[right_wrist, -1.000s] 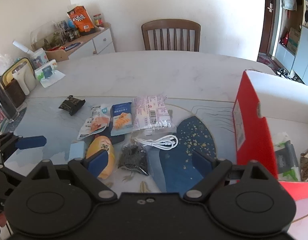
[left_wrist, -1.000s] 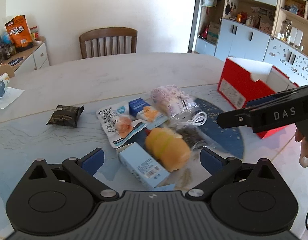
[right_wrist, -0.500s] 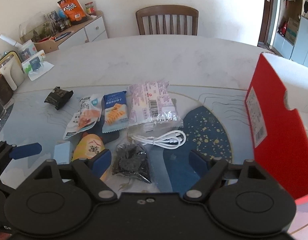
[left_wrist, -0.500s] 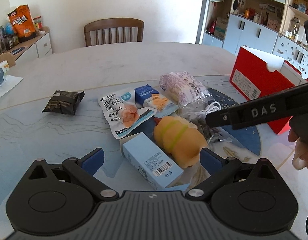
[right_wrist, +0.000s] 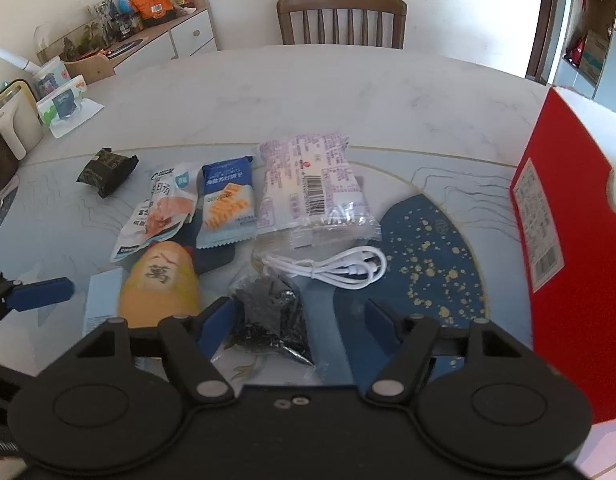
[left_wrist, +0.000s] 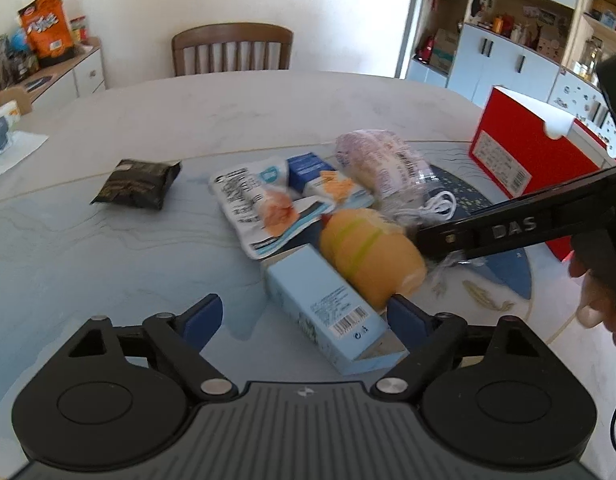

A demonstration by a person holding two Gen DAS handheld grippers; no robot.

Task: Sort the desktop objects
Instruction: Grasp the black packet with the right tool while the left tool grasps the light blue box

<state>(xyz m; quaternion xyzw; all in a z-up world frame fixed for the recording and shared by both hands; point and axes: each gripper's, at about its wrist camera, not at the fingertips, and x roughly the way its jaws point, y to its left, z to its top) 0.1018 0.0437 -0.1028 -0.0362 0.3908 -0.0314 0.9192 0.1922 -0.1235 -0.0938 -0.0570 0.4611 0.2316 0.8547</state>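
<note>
Both tongs have come lower and closer to the pile of things on the surface (left_wrist: 108, 272) than they were a second ago, and both are closing a little right now. The left tongs (left_wrist: 304, 316) are wide, with the pale blue box (left_wrist: 327, 304) lying between the blue pads, but the pads are not pressing on it, so nothing is held. The right tongs (right_wrist: 296, 320) have closed in more, and the little clear bag of dark bits (right_wrist: 272, 316) sits between the pads; the pads do not look tight on it (it is hard to be sure at the left pad). That looks like the start of two grabs at once, so the sorting is only beginning and every thing still lies on the surface. The red box (right_wrist: 563, 240) stands at the right side, maybe the place where things go, though nothing shows that for sure. The left view shows the barcode end of the pale blue box and the long black arm of the other tongs reaching in over the yellow round packet (left_wrist: 367, 256), with a hand (left_wrist: 599, 304) behind it. The right view shows what the left view hides or blurs: the white cable (right_wrist: 327, 266) plainly, the dark bag, and the blue cracker packet (right_wrist: 228, 204) and pink packet (right_wrist: 311, 192) from above.
</note>
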